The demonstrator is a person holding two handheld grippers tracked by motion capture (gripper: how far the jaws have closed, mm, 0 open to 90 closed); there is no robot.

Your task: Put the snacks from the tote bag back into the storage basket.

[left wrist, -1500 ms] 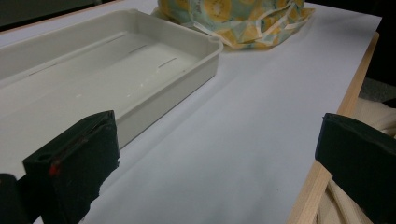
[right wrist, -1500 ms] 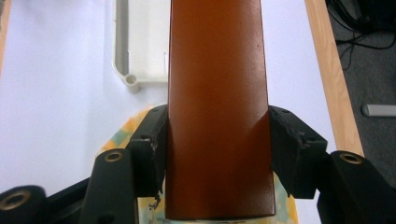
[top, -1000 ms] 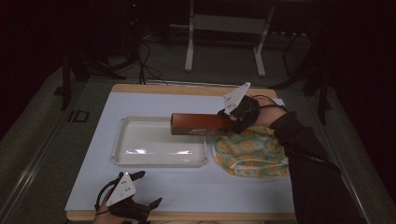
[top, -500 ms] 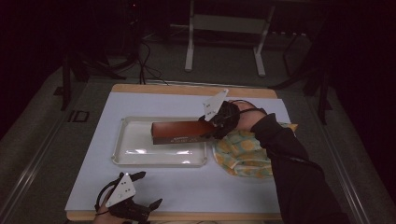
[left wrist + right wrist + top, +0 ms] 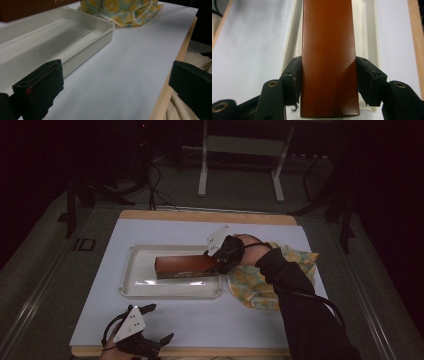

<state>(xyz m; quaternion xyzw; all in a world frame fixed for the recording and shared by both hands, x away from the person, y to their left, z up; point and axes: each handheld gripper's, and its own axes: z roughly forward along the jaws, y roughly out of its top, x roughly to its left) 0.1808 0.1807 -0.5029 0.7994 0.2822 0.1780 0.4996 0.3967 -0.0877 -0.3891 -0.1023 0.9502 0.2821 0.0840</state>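
Note:
A long reddish-brown box (image 5: 186, 266) hangs lengthwise over the white plastic tray (image 5: 137, 287), held at its right end by my right gripper (image 5: 220, 257), which is shut on it. In the right gripper view both black pads (image 5: 292, 80) press the sides of the brown box (image 5: 328, 62) with the tray (image 5: 368, 37) below. My left gripper (image 5: 150, 325) rests at the table's near left edge, open and holding nothing. In the left gripper view its jaws stand wide apart over the white mat, and the tray (image 5: 75, 37) lies ahead.
A yellow and teal patterned cloth (image 5: 260, 280) lies bunched right of the tray, under the right forearm; it is also the cloth (image 5: 122, 10) beyond the tray. The white mat (image 5: 200, 320) covers a wooden table (image 5: 210, 215). Dark floor, cables and a stand lie beyond.
My right gripper has carried the brown box leftward and down, from the tray's far right corner to over the tray's middle. The left gripper has stayed put.

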